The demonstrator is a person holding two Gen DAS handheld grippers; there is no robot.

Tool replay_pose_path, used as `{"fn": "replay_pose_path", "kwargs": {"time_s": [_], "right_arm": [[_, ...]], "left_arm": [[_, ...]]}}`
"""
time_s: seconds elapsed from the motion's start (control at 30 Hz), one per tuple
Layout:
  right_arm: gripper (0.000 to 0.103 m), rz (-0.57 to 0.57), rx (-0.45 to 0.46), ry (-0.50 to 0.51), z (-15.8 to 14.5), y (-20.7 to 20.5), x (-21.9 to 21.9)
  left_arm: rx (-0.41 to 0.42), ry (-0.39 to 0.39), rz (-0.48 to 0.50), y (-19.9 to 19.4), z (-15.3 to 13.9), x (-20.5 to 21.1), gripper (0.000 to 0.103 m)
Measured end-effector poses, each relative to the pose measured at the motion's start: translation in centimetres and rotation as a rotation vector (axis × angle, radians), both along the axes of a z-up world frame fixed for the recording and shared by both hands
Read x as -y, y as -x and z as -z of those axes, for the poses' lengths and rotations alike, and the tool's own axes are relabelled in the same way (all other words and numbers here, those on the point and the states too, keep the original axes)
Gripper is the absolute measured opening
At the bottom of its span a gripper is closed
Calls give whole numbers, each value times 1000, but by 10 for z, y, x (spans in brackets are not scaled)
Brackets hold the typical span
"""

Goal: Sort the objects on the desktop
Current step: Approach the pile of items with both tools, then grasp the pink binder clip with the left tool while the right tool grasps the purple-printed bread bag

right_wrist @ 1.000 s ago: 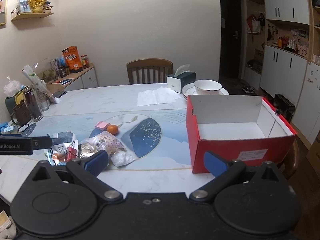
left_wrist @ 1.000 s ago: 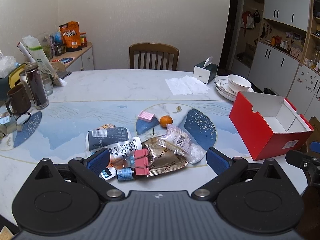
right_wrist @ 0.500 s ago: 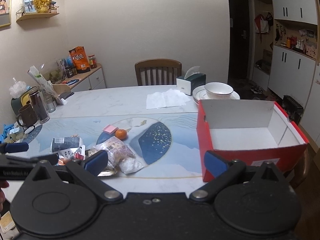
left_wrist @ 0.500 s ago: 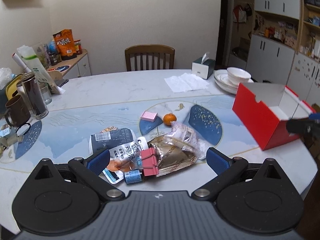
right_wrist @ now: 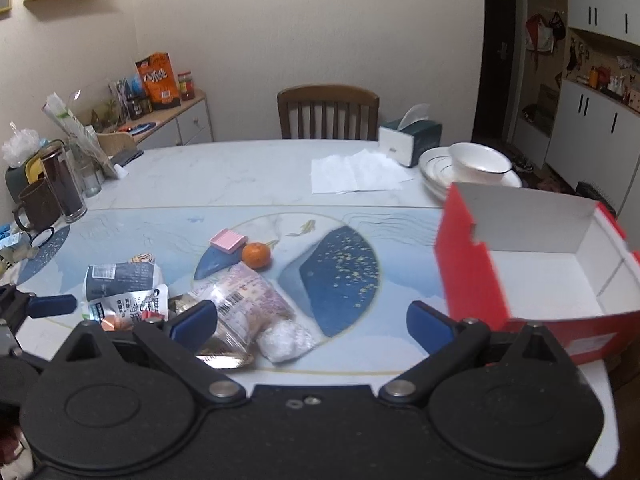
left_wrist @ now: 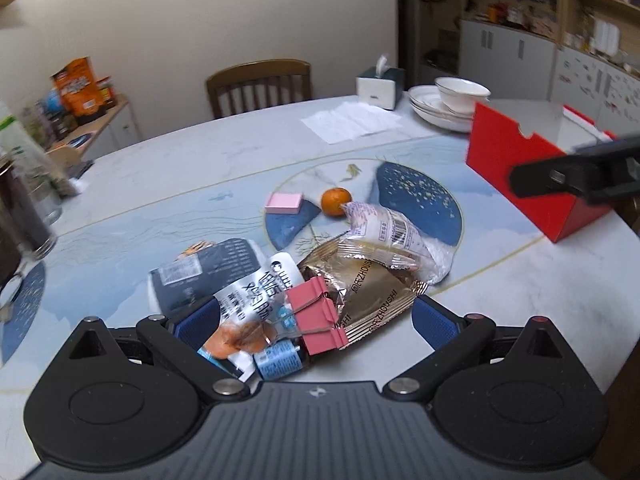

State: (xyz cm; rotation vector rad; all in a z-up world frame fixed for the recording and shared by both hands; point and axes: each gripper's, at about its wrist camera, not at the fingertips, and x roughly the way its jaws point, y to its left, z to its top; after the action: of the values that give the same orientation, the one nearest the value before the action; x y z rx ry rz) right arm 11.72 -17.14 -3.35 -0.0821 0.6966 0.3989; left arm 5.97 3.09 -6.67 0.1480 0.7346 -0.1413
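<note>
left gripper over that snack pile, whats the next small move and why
Probably ease the left gripper down and close on the pink binder clip. Its jaws are open and empty, and the clip lies between them on top of the snack packets, so it comes off first. The red box sits open and empty to the right.

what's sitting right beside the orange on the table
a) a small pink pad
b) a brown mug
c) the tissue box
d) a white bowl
a: the small pink pad lies just beside the orange on the table; the bowl, tissue box and mug all stand far off near the table's edges.
</note>
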Motion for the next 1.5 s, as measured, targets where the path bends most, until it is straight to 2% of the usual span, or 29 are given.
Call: {"fn": "replay_pose_path", "kwargs": {"time_s": [0.33, 0.67, 0.73, 0.87, 1.0, 1.13, 1.3, 1.4, 1.5], "right_arm": [[101, 0, -57, 44, 18, -34, -57], [101, 28, -142, 36, 34, -61, -84], [100, 40, -163, 29, 38, -66, -87], [98, 63, -206, 24, 46, -74, -93], [94, 72, -232, 35, 53, -79, -98], [93, 80, -254, 45, 60, -81, -102], [88, 83, -283, 49, 64, -83, -105], [84, 86, -291, 50, 65, -82, -105], [77, 88, -299, 56, 66, -82, -105]], "left_arm": [[-36, -43, 151, -22, 24, -6, 100], [-56, -46, 268, -38, 42, -13, 97], [-63, -36, 275, -42, 43, -16, 89], [-63, -20, 291, -45, 45, -19, 87], [-59, -4, 315, -49, 47, -21, 80], [-85, 0, 321, -52, 55, -22, 67], [-95, 16, 330, -55, 60, -26, 62], [-99, 39, 348, -51, 60, -28, 45], [-99, 40, 359, -51, 61, -28, 41]]}}
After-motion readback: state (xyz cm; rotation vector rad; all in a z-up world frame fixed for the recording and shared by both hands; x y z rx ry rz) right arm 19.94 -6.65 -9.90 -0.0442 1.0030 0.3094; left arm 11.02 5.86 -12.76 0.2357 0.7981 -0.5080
